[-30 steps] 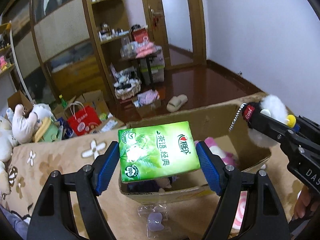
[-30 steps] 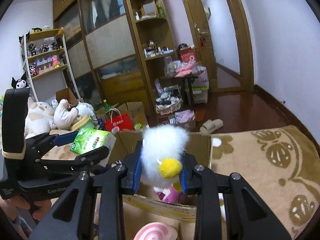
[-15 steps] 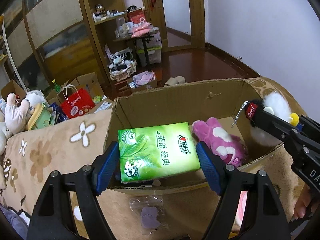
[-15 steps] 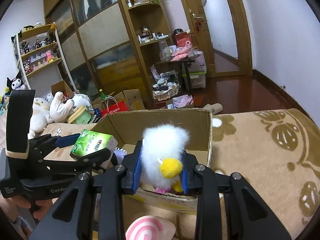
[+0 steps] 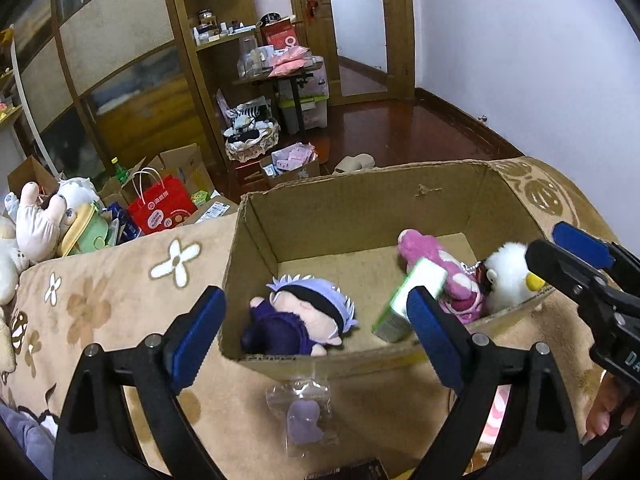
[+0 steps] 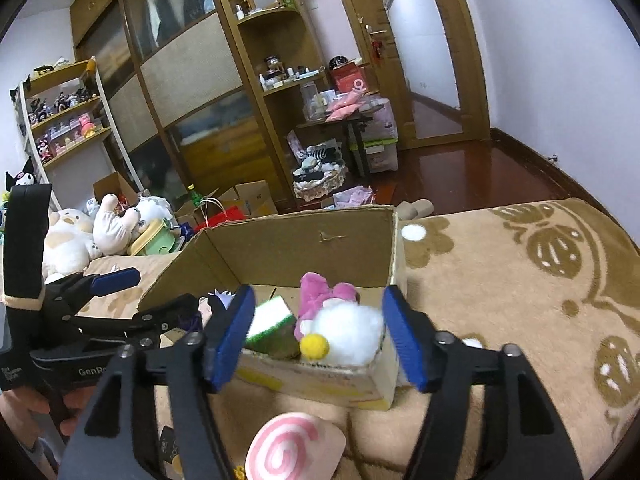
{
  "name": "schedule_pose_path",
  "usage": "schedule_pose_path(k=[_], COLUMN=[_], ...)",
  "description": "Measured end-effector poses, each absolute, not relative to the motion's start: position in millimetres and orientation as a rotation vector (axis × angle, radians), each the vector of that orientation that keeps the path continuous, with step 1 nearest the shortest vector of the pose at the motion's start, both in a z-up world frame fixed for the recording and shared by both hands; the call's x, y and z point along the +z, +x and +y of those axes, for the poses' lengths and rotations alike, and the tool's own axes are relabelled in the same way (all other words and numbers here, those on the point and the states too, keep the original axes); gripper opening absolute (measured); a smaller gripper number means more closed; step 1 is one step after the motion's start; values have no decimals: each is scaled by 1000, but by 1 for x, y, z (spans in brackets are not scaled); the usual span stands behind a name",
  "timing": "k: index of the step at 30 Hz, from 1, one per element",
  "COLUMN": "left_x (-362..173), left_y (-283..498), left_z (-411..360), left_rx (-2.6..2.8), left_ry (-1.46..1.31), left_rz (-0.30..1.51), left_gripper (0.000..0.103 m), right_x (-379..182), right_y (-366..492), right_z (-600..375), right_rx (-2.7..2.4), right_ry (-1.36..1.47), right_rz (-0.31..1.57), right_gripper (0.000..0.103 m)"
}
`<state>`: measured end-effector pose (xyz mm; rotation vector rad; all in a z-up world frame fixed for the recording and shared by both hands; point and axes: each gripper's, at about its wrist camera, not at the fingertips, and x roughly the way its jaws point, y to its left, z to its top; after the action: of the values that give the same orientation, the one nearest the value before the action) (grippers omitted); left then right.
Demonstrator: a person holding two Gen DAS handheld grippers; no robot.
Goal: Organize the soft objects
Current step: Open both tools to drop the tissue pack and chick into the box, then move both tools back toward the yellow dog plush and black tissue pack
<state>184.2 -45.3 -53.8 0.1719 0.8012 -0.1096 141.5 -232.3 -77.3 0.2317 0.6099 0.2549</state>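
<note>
Left wrist view: left gripper (image 5: 316,332) and right gripper (image 6: 320,336) have just sprung wide, empty, dropping green tissue pack (image 5: 408,300) and white duck plush (image 6: 348,330) into the cardboard box (image 5: 360,208) at centre frame.

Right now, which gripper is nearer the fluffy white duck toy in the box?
Right. The right gripper hangs open directly over the white duck; the left gripper, also open, sits further along the cardboard box.

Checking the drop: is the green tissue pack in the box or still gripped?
In the box. The tissue pack sits tilted inside the cardboard box, free of the left gripper, whose jaws have just been opening.
</note>
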Motion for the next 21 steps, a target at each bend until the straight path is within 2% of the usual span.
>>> schedule_pose_path(k=[1,3,7,9,21], left_x=[-53,-52,-50,-49,-41], left_y=[182,177,160,151,101], left_z=[-44,-40,-34,-30,-17], left_rx=[-110,-125,-115,-95,-59], left_ry=[166,148,160,172,148], left_rz=[808,841,853,858,904], left_gripper=[91,91,92,98,100], right_x=[-76,-74,-68,-65,-50], right_y=[140,132,118,112,71], right_z=[-233,-233,-232,-232,-235], right_rx=[251,235,230,224,214], right_ry=[229,221,221,212,226], right_rz=[609,606,614,614,616], right_gripper=[78,91,97,101,103])
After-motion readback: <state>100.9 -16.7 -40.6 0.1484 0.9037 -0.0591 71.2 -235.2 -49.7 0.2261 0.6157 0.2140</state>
